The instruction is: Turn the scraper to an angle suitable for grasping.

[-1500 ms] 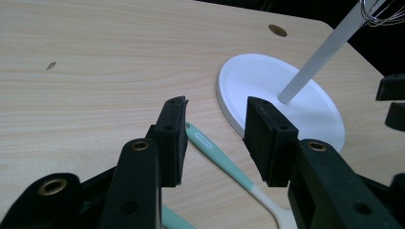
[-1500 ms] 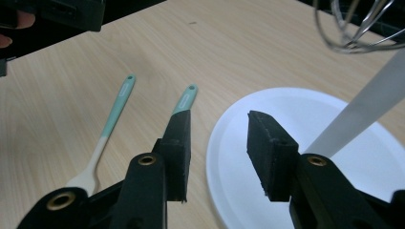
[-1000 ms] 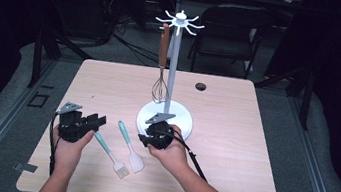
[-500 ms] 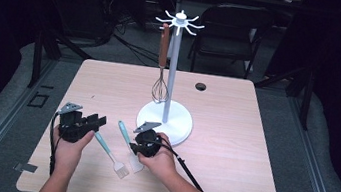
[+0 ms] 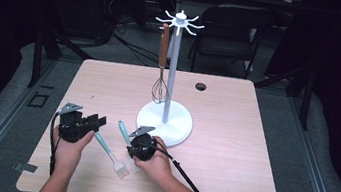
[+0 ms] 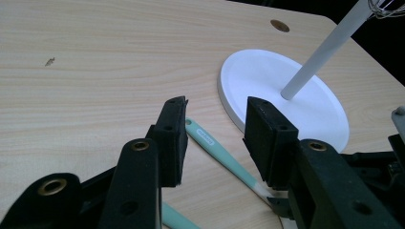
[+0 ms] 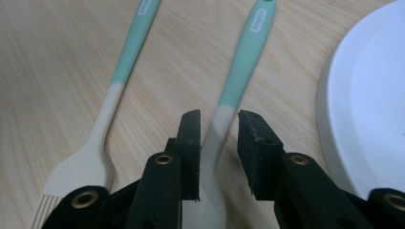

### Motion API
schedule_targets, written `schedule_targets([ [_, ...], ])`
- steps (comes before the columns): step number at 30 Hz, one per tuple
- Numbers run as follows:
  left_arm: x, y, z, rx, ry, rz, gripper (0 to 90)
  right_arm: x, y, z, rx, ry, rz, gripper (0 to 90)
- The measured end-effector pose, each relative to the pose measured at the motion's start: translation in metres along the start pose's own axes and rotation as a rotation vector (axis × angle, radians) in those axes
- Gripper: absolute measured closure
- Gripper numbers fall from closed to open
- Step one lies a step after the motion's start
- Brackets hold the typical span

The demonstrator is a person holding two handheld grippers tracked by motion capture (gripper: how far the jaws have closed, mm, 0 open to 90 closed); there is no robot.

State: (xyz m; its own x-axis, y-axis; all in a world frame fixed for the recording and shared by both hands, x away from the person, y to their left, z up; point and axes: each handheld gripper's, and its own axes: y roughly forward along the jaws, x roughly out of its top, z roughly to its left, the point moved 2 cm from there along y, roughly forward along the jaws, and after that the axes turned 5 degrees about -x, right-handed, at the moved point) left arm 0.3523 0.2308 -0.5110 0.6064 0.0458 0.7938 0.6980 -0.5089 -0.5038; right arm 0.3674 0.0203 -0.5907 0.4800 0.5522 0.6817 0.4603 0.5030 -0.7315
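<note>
Two teal-handled utensils lie on the wooden table in front of a white stand. One is a pastry brush; the other has a cream neck. My right gripper is low over that second utensil. Its jaws have just been closing and straddle the cream neck with a thin gap showing, so it is open. The utensil's head is hidden under the gripper. My left gripper hovers open to the left, above the same utensil's teal handle.
A whisk with a brown handle hangs from the stand's top hooks beside the pole. The stand base is just right of both grippers. A small round hole is in the table behind the stand.
The right gripper moved left and down from beside the stand base onto the second utensil, and its jaws narrowed around the neck. The left gripper stayed put.
</note>
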Motion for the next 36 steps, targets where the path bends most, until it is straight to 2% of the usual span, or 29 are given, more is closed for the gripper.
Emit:
schedule_targets([
  [4,0.0,0.0,0.0,0.0,0.001,0.003,59.6,-0.001,0.002,0.003,0.003,-0.009,-0.004,74.8],
  [8,0.0,0.0,0.0,0.0,0.001,0.004,59.6,0.0,0.001,0.002,0.015,-0.002,0.011,77.5],
  [9,0.0,0.0,0.0,0.001,0.001,0.004,59.7,0.0,0.001,0.002,0.013,0.013,0.0,78.1],
  [12,0.0,0.0,0.0,-0.001,-0.001,-0.002,59.6,-0.001,-0.001,0.001,0.005,0.015,0.005,79.4],
  [14,0.0,-0.001,0.001,-0.001,0.0,-0.003,59.7,-0.002,-0.004,-0.001,0.0,0.008,0.016,79.9],
  [18,0.0,-0.001,0.0,0.0,0.001,-0.004,59.7,-0.008,-0.011,-0.01,0.008,0.043,0.038,80.9],
  [19,0.0,-0.001,0.0,0.0,0.001,-0.005,59.6,-0.011,-0.013,-0.012,0.011,0.056,0.033,81.0],
  [27,-0.001,0.0,-0.002,-0.001,0.005,0.004,59.7,-0.037,-0.04,-0.027,0.001,0.036,0.054,81.3],
  [29,-0.001,0.0,-0.003,-0.001,0.004,0.0,59.6,-0.046,-0.049,-0.031,0.008,0.019,0.056,81.4],
  [36,-0.002,0.002,-0.004,0.002,0.007,0.008,59.6,-0.081,-0.081,-0.036,-0.021,-0.012,0.046,81.3],
])
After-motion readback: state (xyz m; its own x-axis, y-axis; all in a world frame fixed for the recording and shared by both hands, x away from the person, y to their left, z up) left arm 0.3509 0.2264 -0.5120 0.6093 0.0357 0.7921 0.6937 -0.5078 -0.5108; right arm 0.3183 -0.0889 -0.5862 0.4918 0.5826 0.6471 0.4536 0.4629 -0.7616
